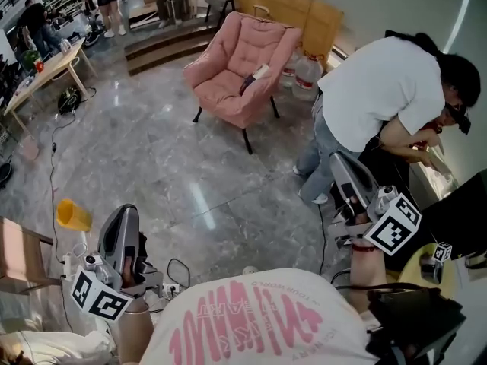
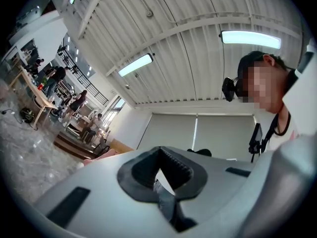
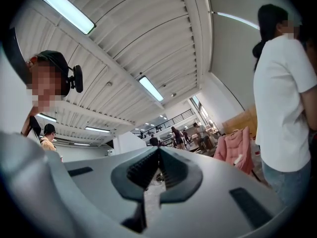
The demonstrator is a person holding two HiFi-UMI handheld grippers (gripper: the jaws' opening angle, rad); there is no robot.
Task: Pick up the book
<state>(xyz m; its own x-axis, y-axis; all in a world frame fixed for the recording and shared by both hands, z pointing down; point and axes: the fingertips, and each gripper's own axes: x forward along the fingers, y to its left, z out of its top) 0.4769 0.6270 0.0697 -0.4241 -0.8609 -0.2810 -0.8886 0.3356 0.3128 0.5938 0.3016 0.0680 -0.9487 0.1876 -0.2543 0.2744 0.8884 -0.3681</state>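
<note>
A pink armchair (image 1: 240,67) stands on the grey floor ahead, with a small white book (image 1: 261,72) lying on its seat beside a dark item. My left gripper (image 1: 127,210) is low at the left and my right gripper (image 1: 338,158) at the right, both far short of the chair. Both point slightly upward, jaws shut with nothing between them. The left gripper view shows the closed left gripper (image 2: 158,172) under ceiling and blinds. In the right gripper view the shut right gripper (image 3: 158,168) sits left of the armchair (image 3: 237,150).
A person in a white shirt (image 1: 380,90) bends over at the right, close to my right gripper. Water jugs (image 1: 307,74) stand beside the chair. A yellow object (image 1: 73,214) and cables (image 1: 53,166) lie on the floor at left. A table (image 1: 46,67) is far left.
</note>
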